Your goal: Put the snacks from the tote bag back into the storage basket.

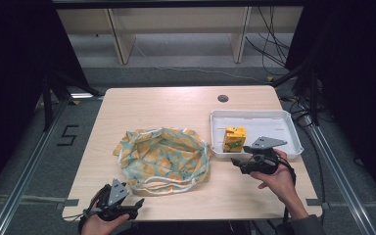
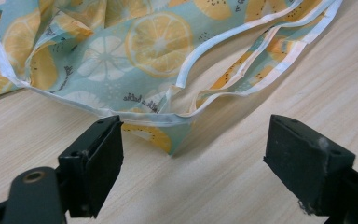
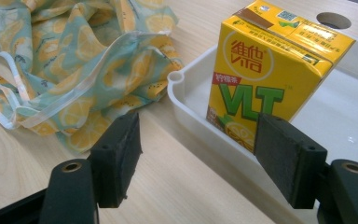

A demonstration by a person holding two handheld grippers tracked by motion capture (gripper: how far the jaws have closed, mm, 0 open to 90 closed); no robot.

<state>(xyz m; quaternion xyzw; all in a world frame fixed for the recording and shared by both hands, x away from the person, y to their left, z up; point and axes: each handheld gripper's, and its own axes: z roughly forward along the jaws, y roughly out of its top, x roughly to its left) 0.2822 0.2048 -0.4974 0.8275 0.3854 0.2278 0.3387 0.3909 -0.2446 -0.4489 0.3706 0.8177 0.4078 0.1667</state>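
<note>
From above, your left gripper (image 1: 127,204) sits at the near edge of the pale wood-grain table (image 1: 176,103), its jaws apart and empty. Just beyond its fingertips lies the bag (image 1: 164,159), a soft, crumpled cloth printed with orange and lemon slices on light teal, edged in white piping. Your right gripper (image 1: 239,164) rests just outside the near wall of the tray (image 1: 274,117), a shallow white plastic rectangle with rounded corners. The carton (image 1: 234,139), a small yellow box, stands upright inside the tray, just ahead of those fingertips.

In the left gripper view, your 2 blocky black pads stand wide apart over bare wood, clamped on nothing. The bag's (image 2: 158,46) nearest folded corner points down between the fingers, closer to the left pad, without touching either. Thin white-edged straps loop loosely across the cloth.

In the right gripper view, the jaws stand open with nothing pressed between them. The carton (image 3: 270,70) is glossy card with sharp folded edges, green letters and a lemon picture; it stands behind the right pad (image 3: 286,158), with the tray's (image 3: 191,102) smooth rolled rim between the fingers. The wrinkled bag (image 3: 74,70) lies beyond the left pad.
</note>
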